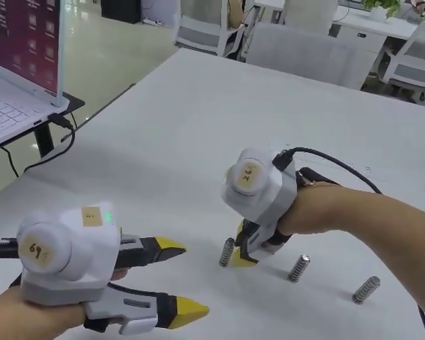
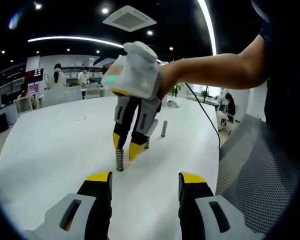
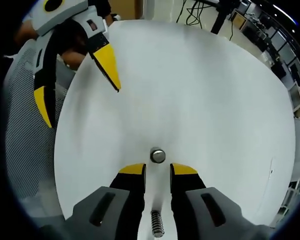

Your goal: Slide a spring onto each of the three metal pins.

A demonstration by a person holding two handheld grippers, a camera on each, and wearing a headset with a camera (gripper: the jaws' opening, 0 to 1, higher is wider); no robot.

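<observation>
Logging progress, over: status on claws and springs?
Left claw open, empty. Right claw slightly open, tips down by end spring. Other two springs upright nearby. Nothing blocking.

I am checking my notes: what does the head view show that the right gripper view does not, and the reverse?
Head view adds a laptop, office chairs and a side look at three springs, with the right claw by the leftmost. Right gripper view adds one spring end-on, its round top just ahead of that claw's tips. Shared: the white table, the open left claw.
</observation>
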